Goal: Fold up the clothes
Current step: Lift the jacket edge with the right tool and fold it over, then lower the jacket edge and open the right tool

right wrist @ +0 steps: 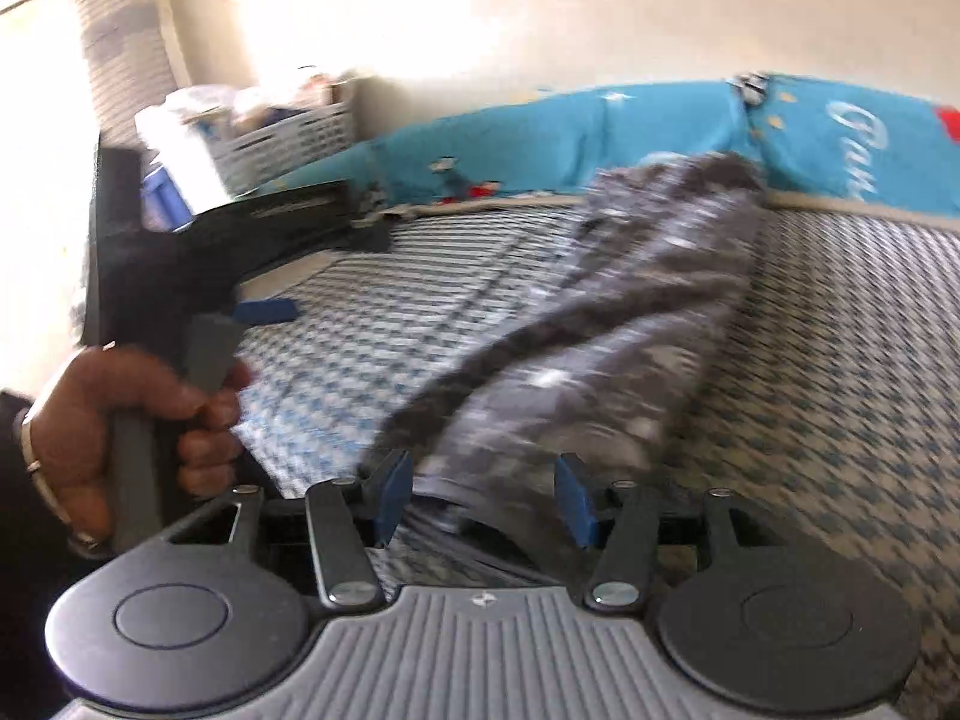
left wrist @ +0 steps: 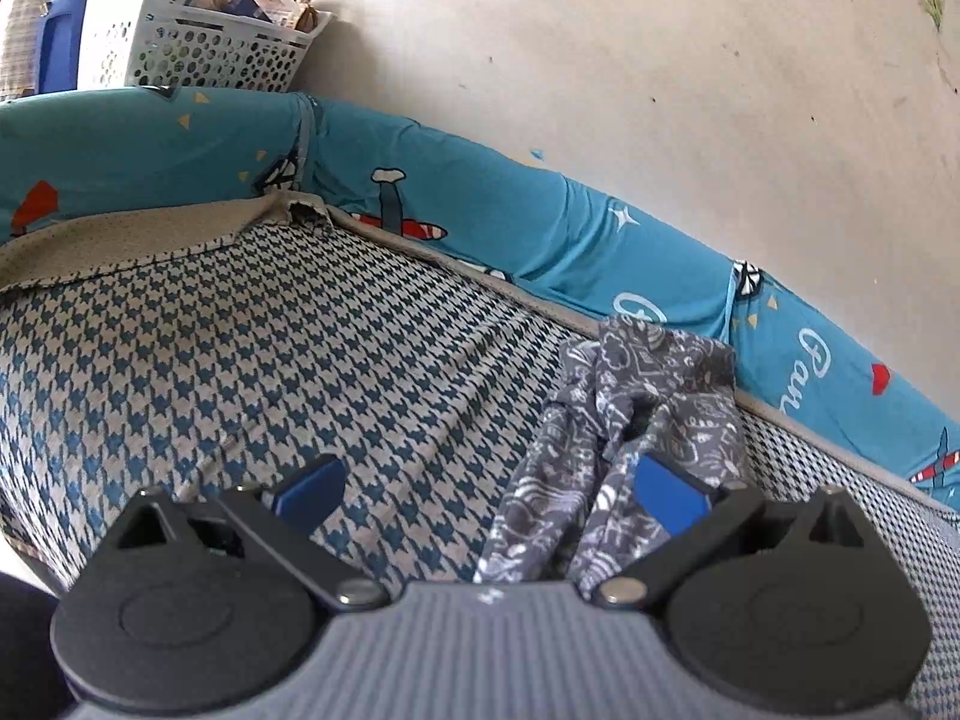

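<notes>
Grey patterned garment (left wrist: 624,420) lies bunched on the blue-and-white houndstooth bedsheet (left wrist: 240,348), near the teal cartoon-print bumper (left wrist: 480,204) along the wall.

Left gripper (left wrist: 489,489): jaws spread wide. Its right blue pad sits against the garment's folds; the left pad is over bare sheet. No cloth is pinched.

Right gripper (right wrist: 483,498): jaws spread, with the garment's near edge lying between the blue pads; the view is motion-blurred, so contact cannot be confirmed.

Left hand (right wrist: 120,420), seen in the right wrist view, grips the left gripper's handle. White perforated basket (left wrist: 198,48) stands beyond the bumper's corner.
</notes>
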Demonstrator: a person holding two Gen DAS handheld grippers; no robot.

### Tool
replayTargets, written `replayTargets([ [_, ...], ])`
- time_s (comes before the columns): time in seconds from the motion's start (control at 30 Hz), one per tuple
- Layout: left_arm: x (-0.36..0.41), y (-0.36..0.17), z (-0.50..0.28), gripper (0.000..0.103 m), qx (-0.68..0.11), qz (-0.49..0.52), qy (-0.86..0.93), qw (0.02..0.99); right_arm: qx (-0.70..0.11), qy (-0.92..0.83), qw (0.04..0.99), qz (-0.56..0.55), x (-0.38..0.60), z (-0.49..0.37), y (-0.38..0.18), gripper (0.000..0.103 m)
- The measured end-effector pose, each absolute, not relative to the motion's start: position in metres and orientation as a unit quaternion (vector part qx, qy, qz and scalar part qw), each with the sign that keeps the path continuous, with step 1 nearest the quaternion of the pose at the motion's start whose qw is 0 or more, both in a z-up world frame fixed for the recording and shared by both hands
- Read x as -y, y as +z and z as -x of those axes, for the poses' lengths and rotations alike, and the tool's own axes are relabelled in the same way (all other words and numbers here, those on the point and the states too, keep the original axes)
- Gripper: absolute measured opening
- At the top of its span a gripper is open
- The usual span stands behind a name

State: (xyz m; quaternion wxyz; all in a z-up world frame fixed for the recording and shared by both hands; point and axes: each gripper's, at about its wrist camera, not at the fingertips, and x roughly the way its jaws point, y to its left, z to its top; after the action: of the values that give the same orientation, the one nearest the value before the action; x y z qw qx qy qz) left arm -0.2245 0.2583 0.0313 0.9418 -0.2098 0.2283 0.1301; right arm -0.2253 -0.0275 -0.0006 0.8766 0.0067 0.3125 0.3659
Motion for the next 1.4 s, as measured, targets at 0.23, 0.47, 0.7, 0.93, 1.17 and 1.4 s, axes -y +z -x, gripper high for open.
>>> replayTargets([
  [0.23,-0.246,0.023,0.218,0.103,-0.252,0.195,0.113,0.941,-0.360,0.332,0.870,-0.067,0.055,0.208,-0.019,0.053],
  [0.47,-0.238,0.018,0.213,0.103,-0.265,0.194,0.096,0.940,-0.349,0.339,0.873,0.033,0.036,0.220,-0.032,0.056],
  [0.7,-0.222,-0.001,0.199,0.103,-0.314,0.183,0.072,0.929,-0.292,0.285,0.909,0.089,0.017,0.222,-0.048,0.056],
  [0.93,-0.213,-0.018,0.187,0.103,-0.359,0.168,0.092,0.913,-0.276,0.200,0.934,0.112,0.031,0.226,-0.046,0.053],
  [1.17,-0.215,-0.028,0.186,0.103,-0.390,0.150,0.120,0.900,-0.319,0.187,0.918,0.141,0.034,0.229,-0.047,0.053],
  [1.4,-0.223,-0.026,0.191,0.103,-0.380,0.181,0.115,0.900,-0.345,0.199,0.908,0.127,0.047,0.230,-0.044,0.053],
])
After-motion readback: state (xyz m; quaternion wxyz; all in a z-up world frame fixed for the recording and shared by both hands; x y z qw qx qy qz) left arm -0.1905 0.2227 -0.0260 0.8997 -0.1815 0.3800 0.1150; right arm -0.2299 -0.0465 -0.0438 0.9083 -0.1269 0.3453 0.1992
